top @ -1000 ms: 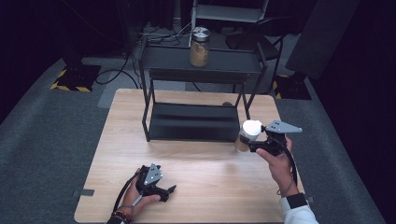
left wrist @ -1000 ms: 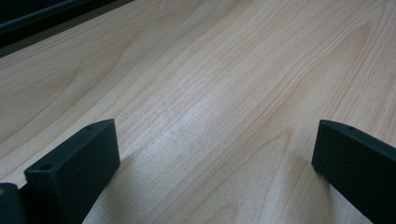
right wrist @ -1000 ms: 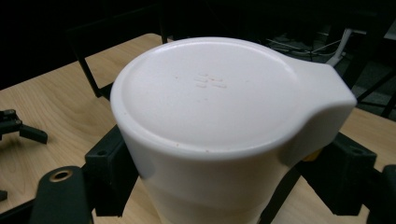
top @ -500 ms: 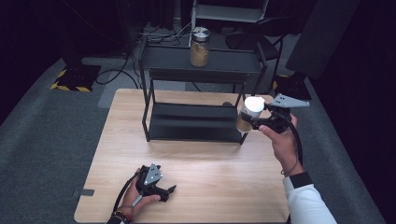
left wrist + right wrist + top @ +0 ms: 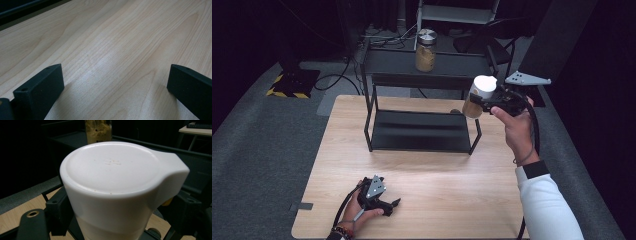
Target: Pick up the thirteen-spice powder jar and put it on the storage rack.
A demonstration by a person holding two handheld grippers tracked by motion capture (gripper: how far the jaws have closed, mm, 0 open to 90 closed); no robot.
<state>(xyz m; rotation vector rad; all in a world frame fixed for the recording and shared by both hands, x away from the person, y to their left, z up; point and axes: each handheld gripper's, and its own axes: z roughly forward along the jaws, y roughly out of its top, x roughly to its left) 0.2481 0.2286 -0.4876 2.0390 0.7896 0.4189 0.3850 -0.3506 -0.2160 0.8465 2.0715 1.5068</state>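
Observation:
My right gripper is shut on a jar with a white lid and tan contents, held in the air beside the right end of the black two-tier rack, about level with its top shelf. In the right gripper view the jar's white lid is close up, and black jaws press its sides below the lid. A second jar with a metal lid and tan contents stands on the rack's top shelf. My left gripper rests on the wooden table near the front left, open, with only bare wood between its jaws.
The rack's lower shelf holds nothing. Cables and a yellow-black striped marker lie on the grey floor behind the table at left. A chair base and a light stand are behind the rack.
My right hand has lifted the white-lidded jar from near the table's right side up to the height of the rack's top shelf. The left gripper has stayed put.

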